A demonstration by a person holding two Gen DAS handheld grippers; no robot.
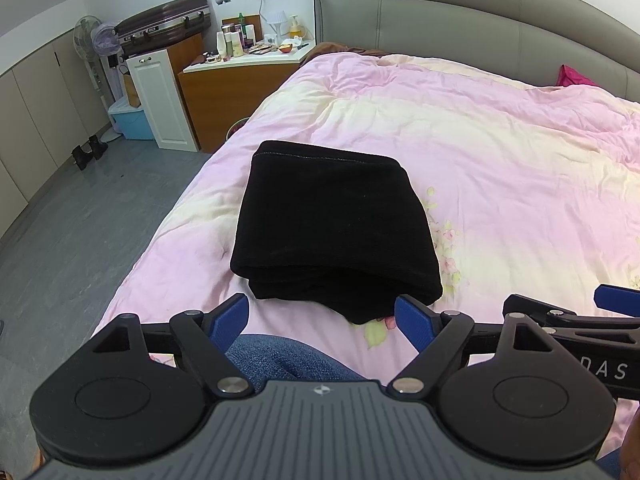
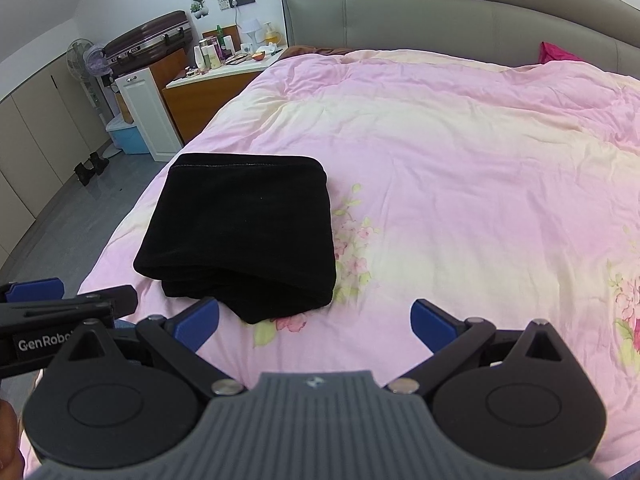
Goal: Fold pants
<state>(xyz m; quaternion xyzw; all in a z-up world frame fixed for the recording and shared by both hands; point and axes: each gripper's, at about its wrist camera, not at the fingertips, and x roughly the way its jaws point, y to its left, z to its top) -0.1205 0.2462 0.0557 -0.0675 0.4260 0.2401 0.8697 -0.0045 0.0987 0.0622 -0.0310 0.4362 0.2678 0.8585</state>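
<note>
Holding both tools back from the work, I had my left hand-held gripper (image 1: pixel 322 318) with its blue pads spread wide and empty, and my right hand-held gripper (image 2: pixel 316 320) likewise spread and gripping nothing. The black knit pants (image 1: pixel 334 224) lay folded into a thick, roughly square stack on the pink floral quilt (image 1: pixel 500 152) of the bed, near its left edge and just ahead of both tools.

Judging by that stack, the folding looked all but finished, so the step in hand seemed to be release and a last tidy. To do it well, I would have kept the pads clear of the cloth while drawing back, so that no layer got dragged. A lower layer stuck out at the near edge of the pants, toward me; if I wanted it neat, I would have nudged that lip under with one pad and pressed lightly on top with the other. The quilt was soft and rumpled, so a hard push could have tipped the stack.

As for containers, beyond the pants and off the bed's left side, a light-blue plastic storage bin (image 1: pixel 132 120) sat on the floor, its contents hidden by a lid. A dark brown hard-shell suitcase (image 1: pixel 164 20) lay shut farther back; I could not tell what it held.
</note>
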